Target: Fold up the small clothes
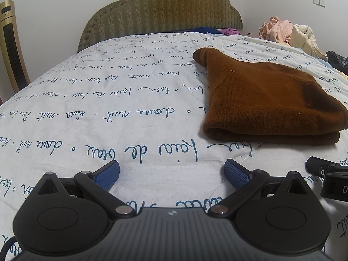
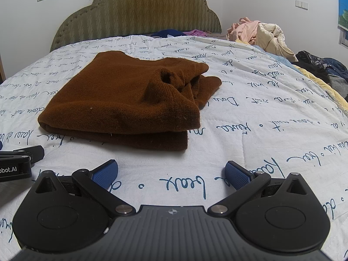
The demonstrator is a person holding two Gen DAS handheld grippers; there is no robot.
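Observation:
A brown knitted garment (image 1: 267, 100) lies folded in layers on the white bedspread (image 1: 108, 108), right of centre in the left wrist view. The right wrist view shows the same brown garment (image 2: 126, 95) left of centre, its collar bunched at the right end. My left gripper (image 1: 171, 171) is open over bare bedspread, short of and left of the garment, holding nothing. My right gripper (image 2: 171, 171) is open too, empty, just in front of the garment's near folded edge. Each view catches part of the other gripper at its side edge.
A padded olive headboard (image 1: 161, 8) stands at the far end of the bed. A heap of pink and cream clothes (image 2: 258, 34) sits at the far right, with dark clothes (image 2: 322, 67) nearer along the right edge. A gold tower appliance (image 1: 10, 47) stands at the left.

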